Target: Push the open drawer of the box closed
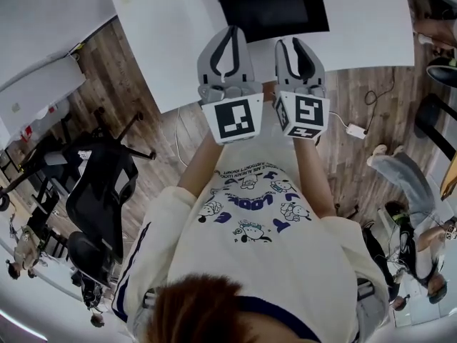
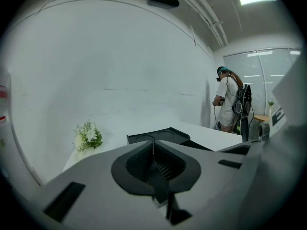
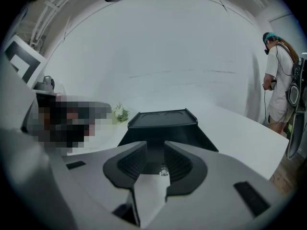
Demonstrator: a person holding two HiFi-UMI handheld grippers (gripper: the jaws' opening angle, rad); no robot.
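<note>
Facing: the box [image 3: 163, 120] sat on the table [image 3: 240, 143], dead ahead of the right gripper [image 3: 156, 147] and clear of it.
Left gripper [image 2: 153, 143]: jaws pressed together, empty; box ahead, slightly to its right.
Right gripper: jaws a narrow gap apart, nothing between.
Drawer [image 1: 275, 16]: apparently jutting toward both grippers; the closing push would run straight away from them.
Nearer: right gripper, likely.

The person is holding both forearms [image 1: 196, 166] up the middle of the frame, side by side, the left tool [image 1: 229, 28] pressing its jaws together and the right tool [image 1: 288, 41] keeping its jaws slightly apart, gripping nothing.
</note>
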